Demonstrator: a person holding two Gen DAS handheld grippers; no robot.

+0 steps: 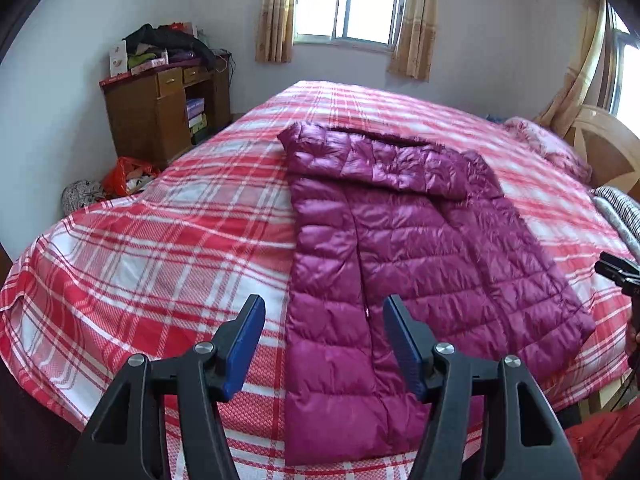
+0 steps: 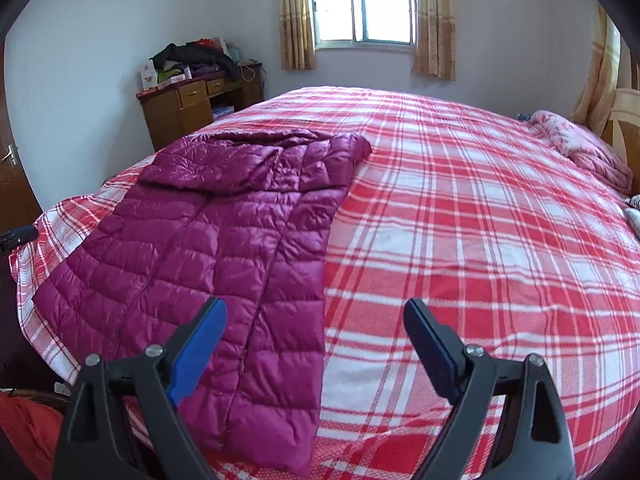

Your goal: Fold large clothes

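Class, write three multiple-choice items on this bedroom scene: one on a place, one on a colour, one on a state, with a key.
1. Where does the magenta quilted down jacket lie?
A. on the red-and-white plaid bedspread
B. on the brown wooden desk
C. on the floor

2. What colour are the gripper pads?
A. yellow
B. blue
C. green

3. How do the left gripper and right gripper stand?
A. both clamped on the jacket
B. one holding a sleeve
C. both open, empty

Key: 1 A, the jacket is spread on the bed; 2 B, blue strips line the fingers; 3 C, nothing is between the jaws.
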